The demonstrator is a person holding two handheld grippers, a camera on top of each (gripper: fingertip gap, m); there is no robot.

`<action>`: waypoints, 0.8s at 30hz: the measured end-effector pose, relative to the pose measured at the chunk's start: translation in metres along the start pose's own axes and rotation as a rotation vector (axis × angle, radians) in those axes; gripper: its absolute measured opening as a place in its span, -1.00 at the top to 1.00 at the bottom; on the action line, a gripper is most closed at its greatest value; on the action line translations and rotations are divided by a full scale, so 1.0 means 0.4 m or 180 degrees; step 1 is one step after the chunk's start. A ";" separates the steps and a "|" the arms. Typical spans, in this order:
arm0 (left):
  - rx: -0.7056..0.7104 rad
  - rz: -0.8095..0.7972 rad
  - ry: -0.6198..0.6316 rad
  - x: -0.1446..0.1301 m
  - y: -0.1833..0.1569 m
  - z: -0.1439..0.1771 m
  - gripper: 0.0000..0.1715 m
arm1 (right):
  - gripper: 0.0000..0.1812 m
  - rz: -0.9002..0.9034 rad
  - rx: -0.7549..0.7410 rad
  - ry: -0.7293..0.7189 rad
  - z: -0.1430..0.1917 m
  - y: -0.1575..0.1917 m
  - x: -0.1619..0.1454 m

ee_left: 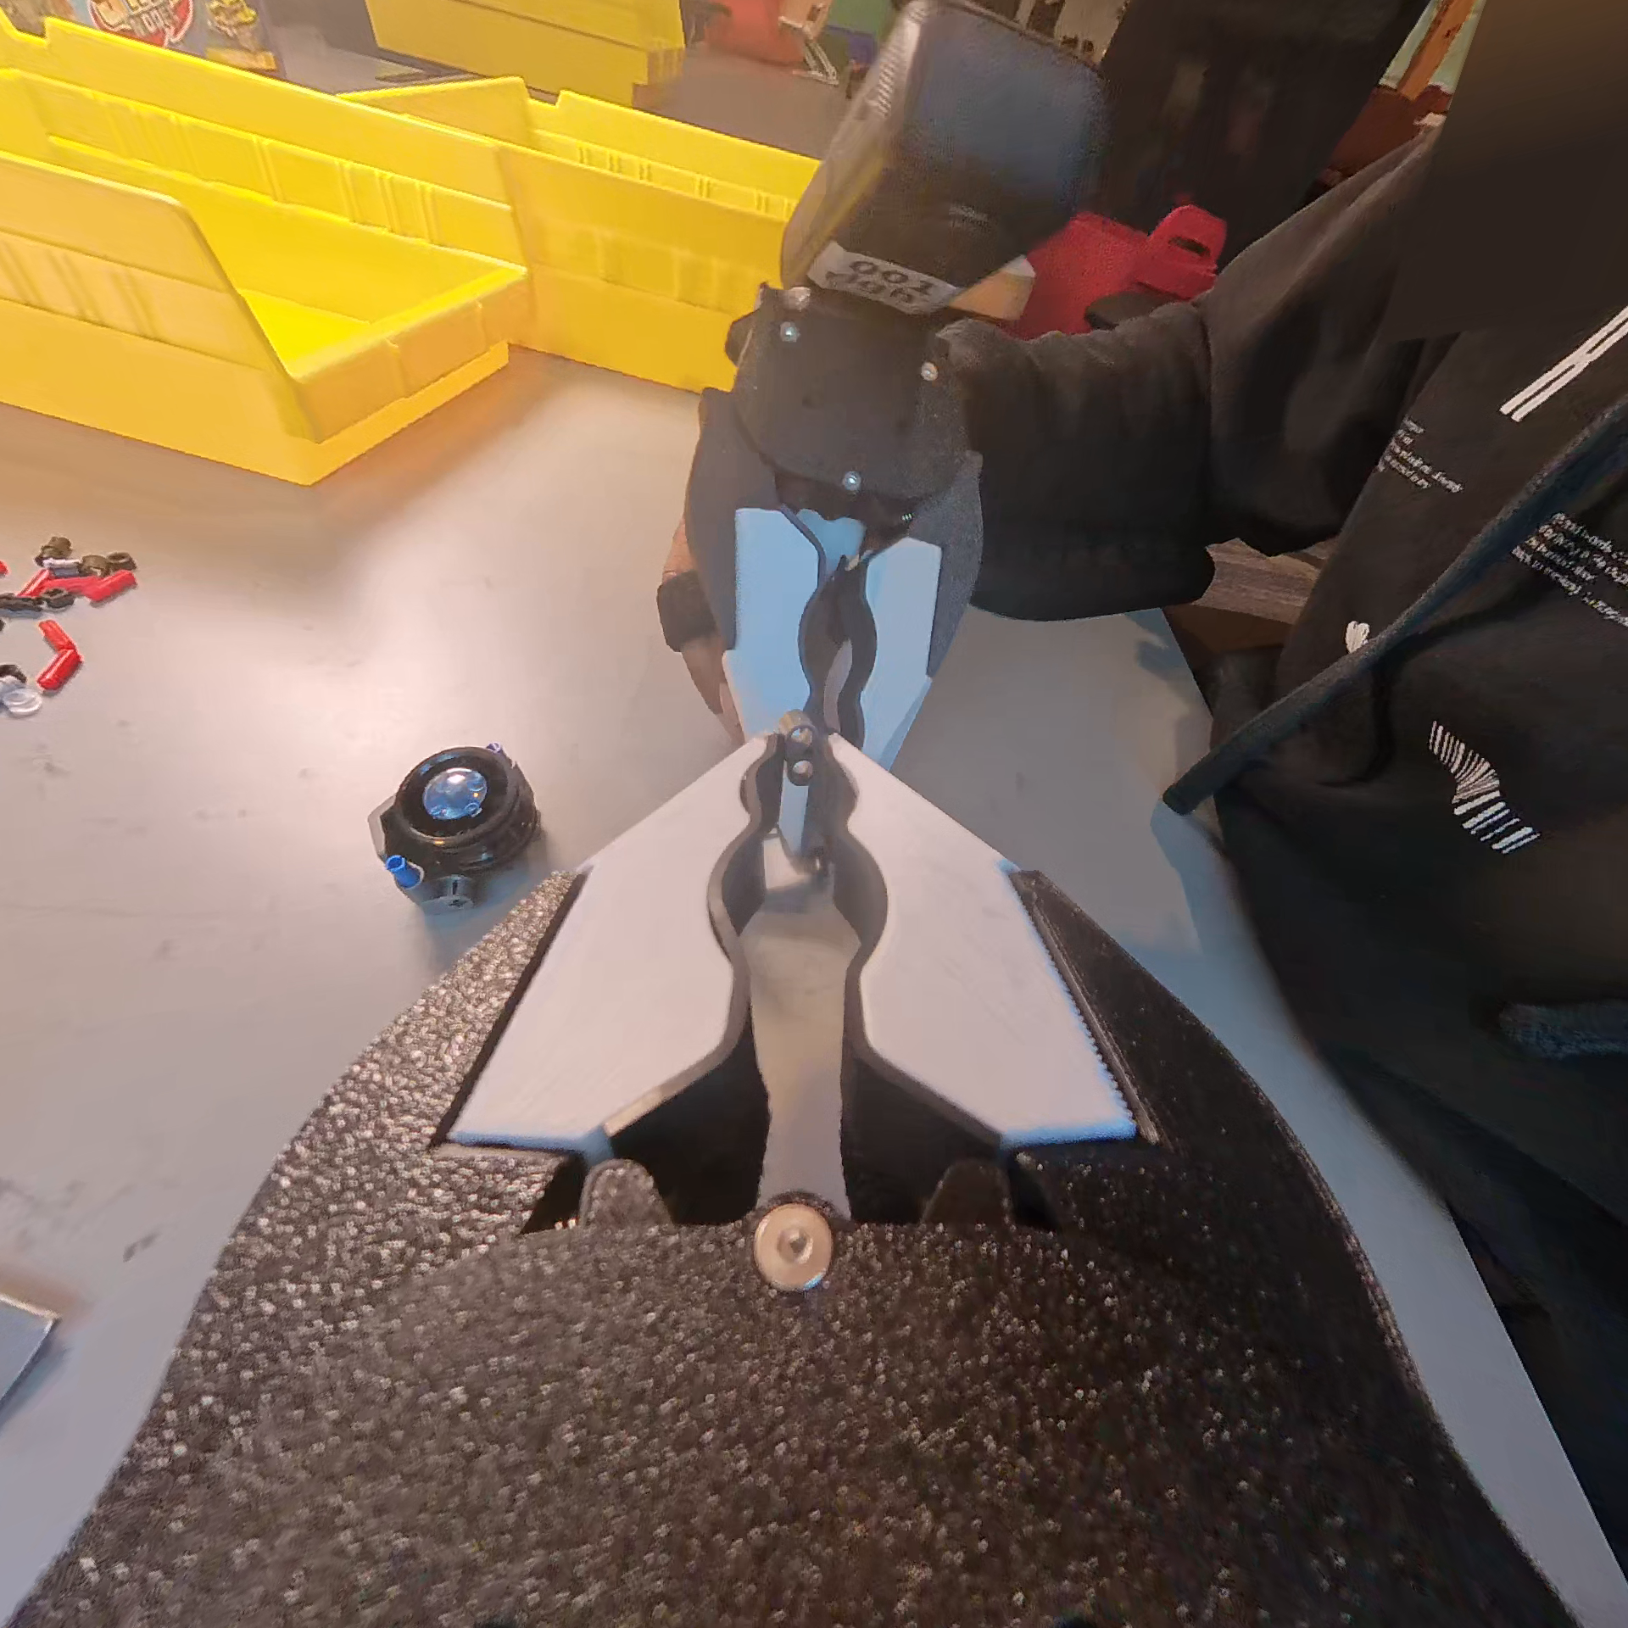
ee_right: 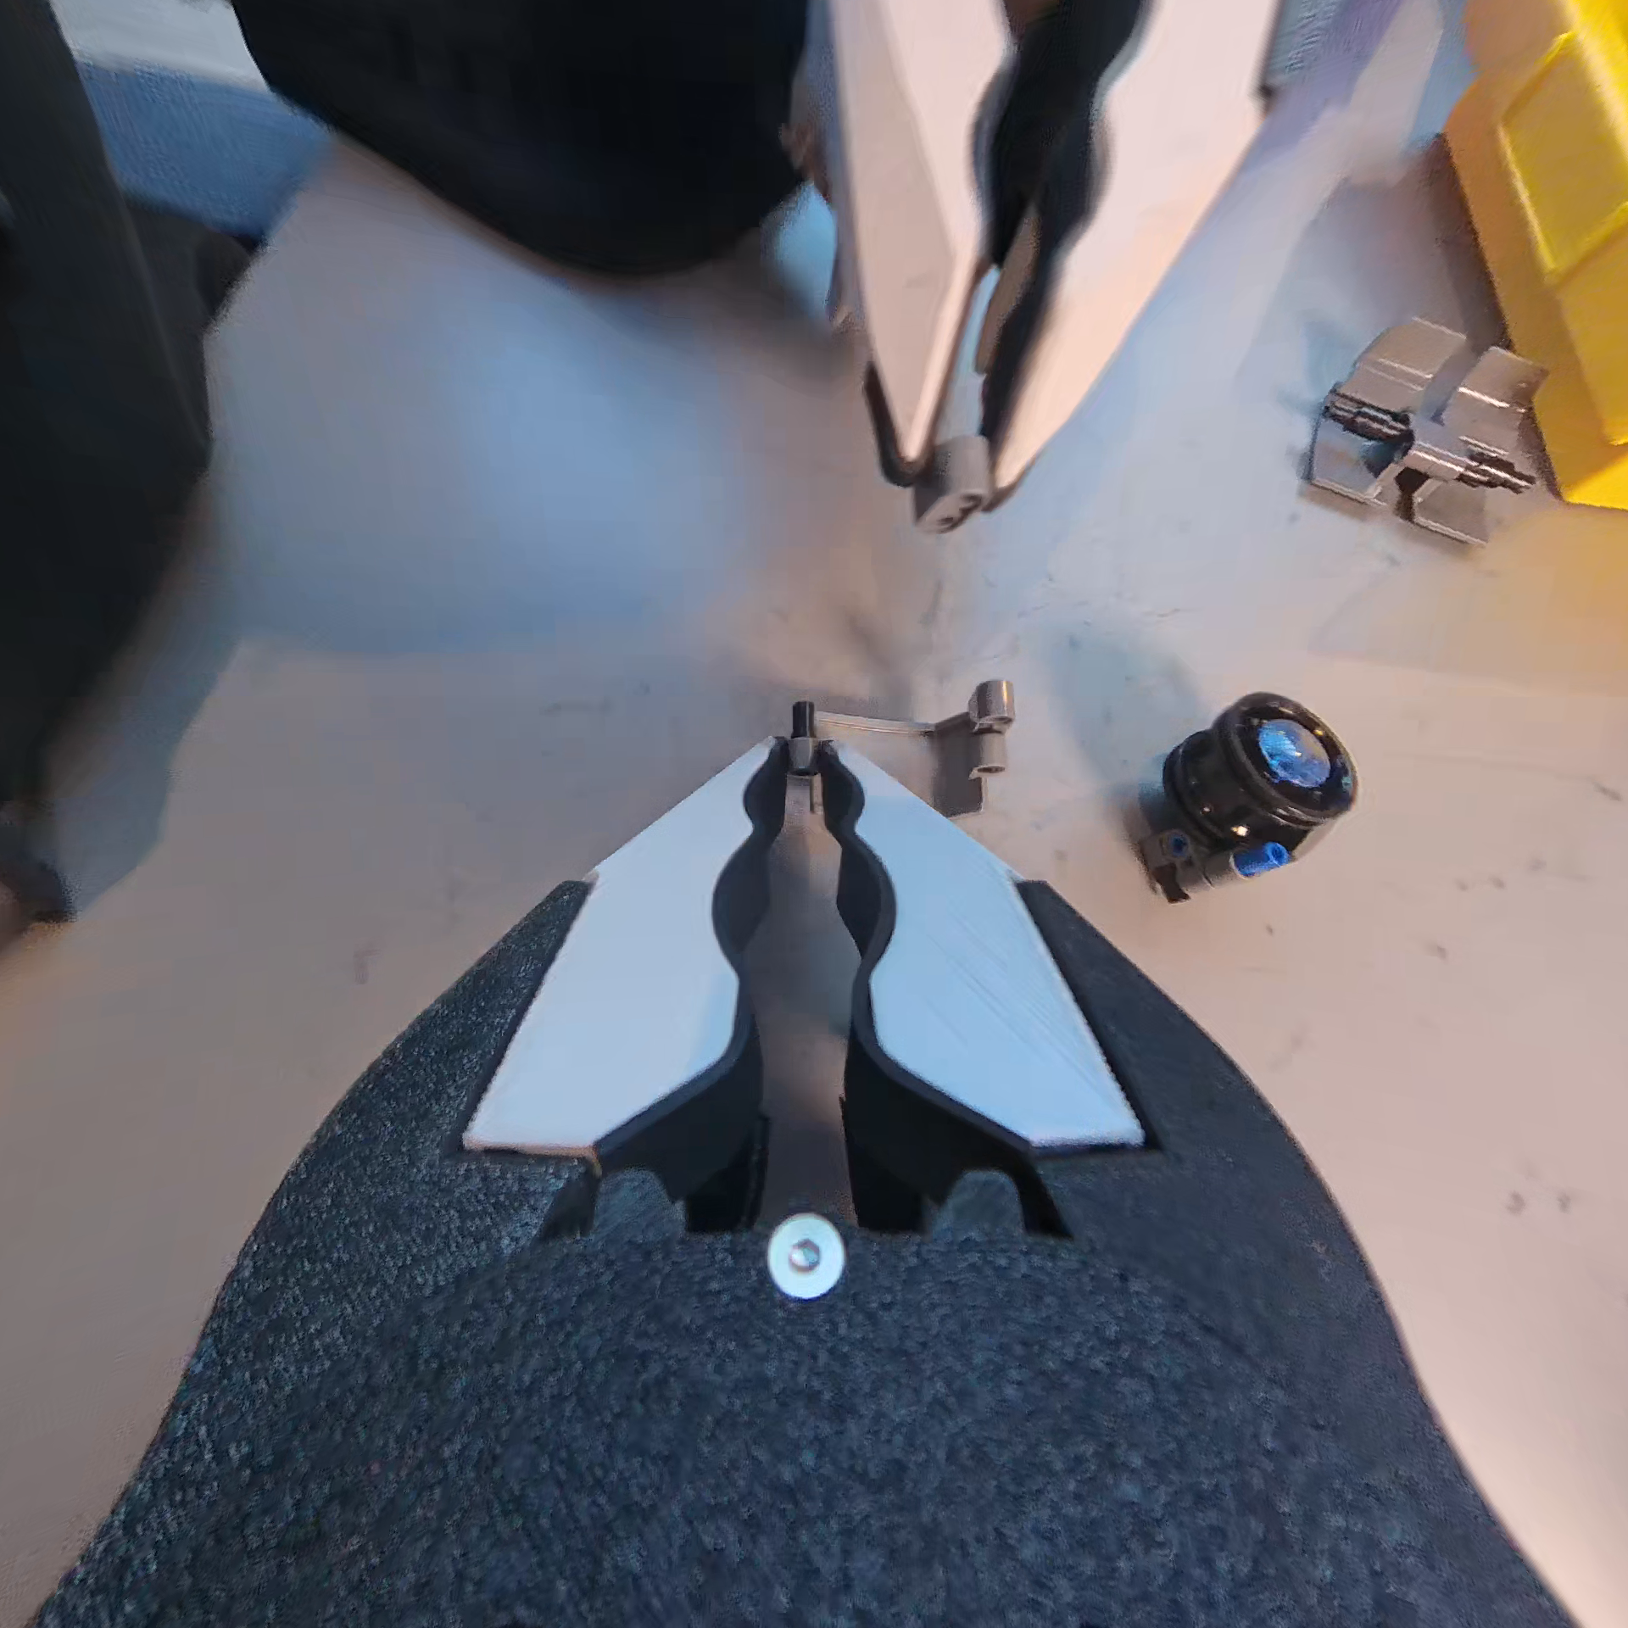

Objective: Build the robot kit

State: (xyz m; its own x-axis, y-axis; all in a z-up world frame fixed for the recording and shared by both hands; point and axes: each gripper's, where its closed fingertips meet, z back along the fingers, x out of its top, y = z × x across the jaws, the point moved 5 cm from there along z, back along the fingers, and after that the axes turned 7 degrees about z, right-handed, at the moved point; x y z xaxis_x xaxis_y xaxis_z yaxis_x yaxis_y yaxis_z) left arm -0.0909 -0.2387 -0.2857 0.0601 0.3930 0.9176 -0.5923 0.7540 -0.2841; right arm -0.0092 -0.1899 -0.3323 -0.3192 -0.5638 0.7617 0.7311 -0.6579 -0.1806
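My left gripper (ee_left: 800, 759) is shut on a small grey connector with holes (ee_left: 798, 736), pinched at the very tips above the grey table (ee_left: 352, 634). The same gripper (ee_right: 956, 502) and connector (ee_right: 953, 476) show blurred at the top of the right wrist view. My right gripper (ee_right: 802, 765) is shut on a tiny grey piece with a black pin (ee_right: 802, 738). A thin pale rod runs from it towards a grey angled connector (ee_right: 985, 731) on the table. In the left wrist view the right gripper (ee_left: 828, 705), in a gloved hand, points down and meets my left tips.
A black round part with a blue lens (ee_left: 458, 815) (ee_right: 1251, 784) lies on the table nearby. Grey blocks (ee_right: 1427, 440) sit beside yellow bins (ee_right: 1550, 220) (ee_left: 264, 291). Small red and black parts (ee_left: 62, 608) lie far left. A person in black clothing (ee_left: 1409, 617) is at the right. One gripper's finger ends stand about 7 cm off the other's.
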 end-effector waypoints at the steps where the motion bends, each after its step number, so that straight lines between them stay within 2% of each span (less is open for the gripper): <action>1: -0.0017 -0.0005 -0.0032 0.003 -0.002 0.000 0.92 | 0.92 -0.0150 0.0028 -0.0169 0.013 -0.006 0.008; 6: -0.0080 -0.0065 -0.0247 0.020 -0.014 0.000 0.92 | 0.92 -0.0859 0.0105 -0.0994 0.091 -0.046 0.060; 10: -0.0142 -0.0130 -0.0316 0.023 -0.024 -0.006 0.92 | 0.92 -0.1032 0.0219 -0.1194 0.101 -0.046 0.066; 24: -0.0228 -0.0136 -0.0204 0.009 -0.034 -0.023 0.92 | 0.92 -0.0933 0.0329 -0.1105 0.090 -0.028 0.067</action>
State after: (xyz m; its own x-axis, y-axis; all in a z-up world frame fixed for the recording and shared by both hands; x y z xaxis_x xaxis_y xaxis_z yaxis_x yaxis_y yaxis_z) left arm -0.0751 -0.2427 -0.2813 0.0310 0.3268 0.9446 -0.5311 0.8059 -0.2614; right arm -0.0043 -0.1798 -0.2876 -0.3136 -0.1495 0.9377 0.7021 -0.7014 0.1229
